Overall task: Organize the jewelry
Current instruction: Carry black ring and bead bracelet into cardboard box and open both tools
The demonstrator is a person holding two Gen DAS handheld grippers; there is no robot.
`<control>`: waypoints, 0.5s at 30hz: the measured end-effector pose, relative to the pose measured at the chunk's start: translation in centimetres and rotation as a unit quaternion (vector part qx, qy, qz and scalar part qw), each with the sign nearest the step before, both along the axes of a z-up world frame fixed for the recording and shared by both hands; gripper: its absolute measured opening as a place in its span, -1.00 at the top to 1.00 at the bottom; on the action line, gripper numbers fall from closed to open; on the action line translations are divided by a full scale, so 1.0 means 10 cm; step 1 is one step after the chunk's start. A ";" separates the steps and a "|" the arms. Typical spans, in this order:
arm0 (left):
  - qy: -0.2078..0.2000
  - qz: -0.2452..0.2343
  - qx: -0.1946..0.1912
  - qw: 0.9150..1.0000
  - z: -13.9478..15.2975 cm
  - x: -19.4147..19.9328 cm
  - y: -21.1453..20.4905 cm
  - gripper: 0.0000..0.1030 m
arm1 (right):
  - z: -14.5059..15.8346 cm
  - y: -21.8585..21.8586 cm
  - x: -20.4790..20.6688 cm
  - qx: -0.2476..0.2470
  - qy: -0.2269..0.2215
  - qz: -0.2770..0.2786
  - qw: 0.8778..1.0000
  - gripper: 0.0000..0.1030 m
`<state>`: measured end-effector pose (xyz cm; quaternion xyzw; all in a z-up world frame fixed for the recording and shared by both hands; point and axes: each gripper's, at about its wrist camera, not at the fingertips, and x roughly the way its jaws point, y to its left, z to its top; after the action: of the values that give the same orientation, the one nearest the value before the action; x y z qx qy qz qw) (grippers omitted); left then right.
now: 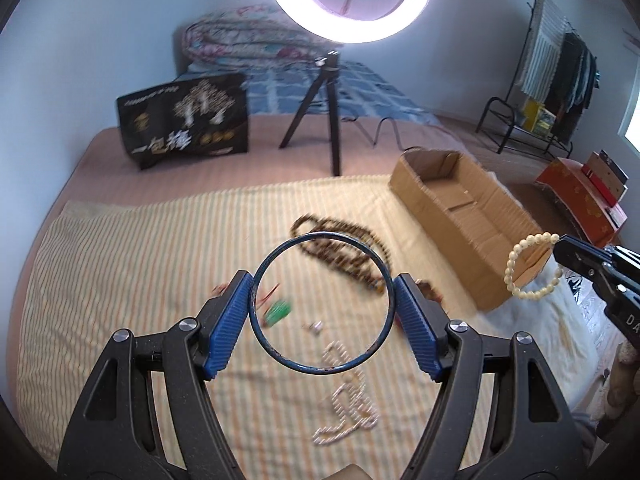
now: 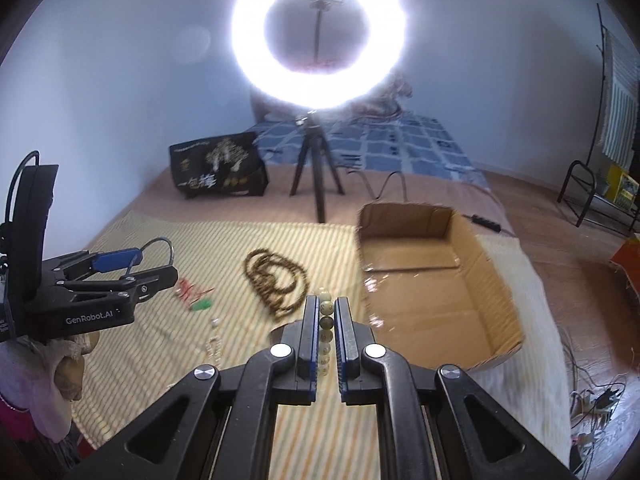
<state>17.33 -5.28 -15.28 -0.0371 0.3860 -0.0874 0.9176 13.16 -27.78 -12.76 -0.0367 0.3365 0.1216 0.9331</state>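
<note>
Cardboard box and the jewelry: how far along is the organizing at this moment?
Done: nothing visible yet; the cardboard box looks empty. In hand: the left gripper clamps a blue bangle, and the right gripper is shut on a cream bead bracelet, both lifted above the cloth. Left: the brown bead necklace, the pale bead strand and small green and red pieces remain on the striped cloth.

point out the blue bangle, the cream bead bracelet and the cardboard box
blue bangle [image 1: 276,358], left wrist view, on its lower left rim
cream bead bracelet [image 1: 510,270], left wrist view, on the beads of its left side
cardboard box [image 2: 420,316], right wrist view, on its bare inner floor
</note>
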 end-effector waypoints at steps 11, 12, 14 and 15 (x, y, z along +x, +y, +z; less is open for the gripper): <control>-0.014 -0.041 -0.001 0.999 0.07 0.56 -0.61 -0.43 | -0.07 -0.44 0.41 0.006 -0.006 -0.044 0.999 0.91; -0.013 -0.044 -0.002 0.999 0.06 0.61 -0.66 -0.43 | -0.09 -0.47 0.45 0.006 -0.005 -0.047 0.999 0.91; -0.010 -0.050 -0.003 0.999 0.03 0.72 -0.78 -0.43 | -0.13 -0.52 0.49 0.005 -0.002 -0.052 0.999 0.91; -0.009 -0.053 -0.002 0.999 0.01 0.78 -0.84 -0.43 | -0.16 -0.56 0.54 0.005 0.000 -0.055 0.998 0.91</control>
<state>25.15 -13.66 -15.20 -0.0177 0.3791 -0.1373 0.9149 18.53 -33.37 -14.39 -0.0130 0.3373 0.0718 0.9386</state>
